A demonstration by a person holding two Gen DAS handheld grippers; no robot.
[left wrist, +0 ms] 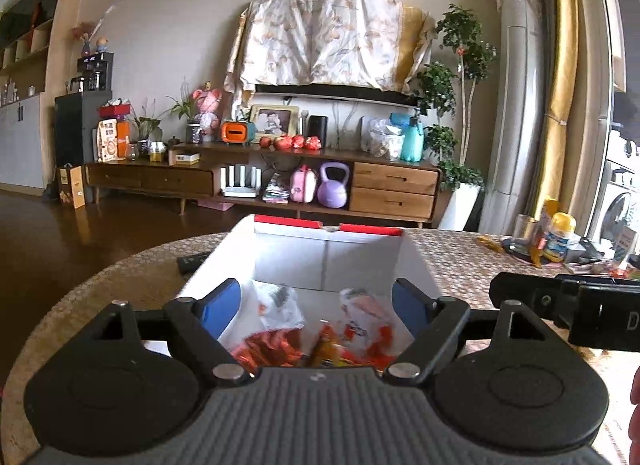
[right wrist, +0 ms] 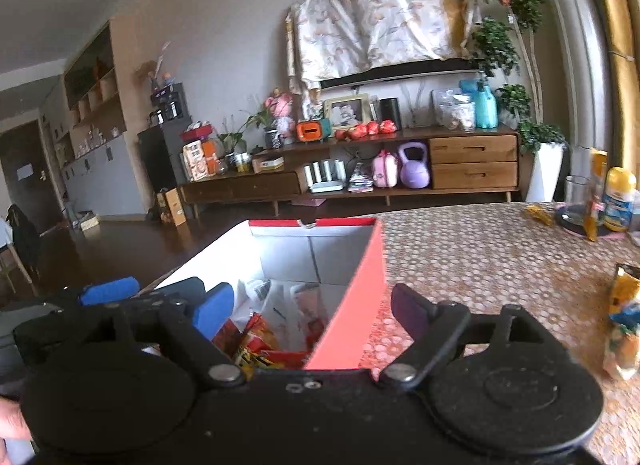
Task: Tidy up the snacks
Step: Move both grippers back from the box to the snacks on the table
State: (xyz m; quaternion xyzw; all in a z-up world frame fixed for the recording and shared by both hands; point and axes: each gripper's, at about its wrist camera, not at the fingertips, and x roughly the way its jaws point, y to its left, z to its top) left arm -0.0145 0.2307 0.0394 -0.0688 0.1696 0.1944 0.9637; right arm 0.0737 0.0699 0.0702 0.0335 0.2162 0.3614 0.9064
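Observation:
A red box with white inner walls (left wrist: 416,261) stands open on the table and holds several snack packets: white ones (left wrist: 280,305) and red-orange ones (left wrist: 268,349). My left gripper (left wrist: 316,297) hovers over the box's near end, open, both blue pads inside the box's width and nothing between them. My right gripper (right wrist: 312,301) is open too. It straddles the box's red right wall (right wrist: 360,285), one pad over the snacks (right wrist: 260,341) and the other outside. The left gripper's blue pad (right wrist: 108,289) shows at its left. A yellow-orange packet (right wrist: 624,329) lies on the table to the right.
The table wears a patterned cloth (right wrist: 480,257). At its far right stand a yellow-lidded bottle (right wrist: 620,201), a glass (right wrist: 576,193) and small clutter. A black remote (left wrist: 192,263) lies left of the box. A wooden TV cabinet (left wrist: 392,185) lines the far wall.

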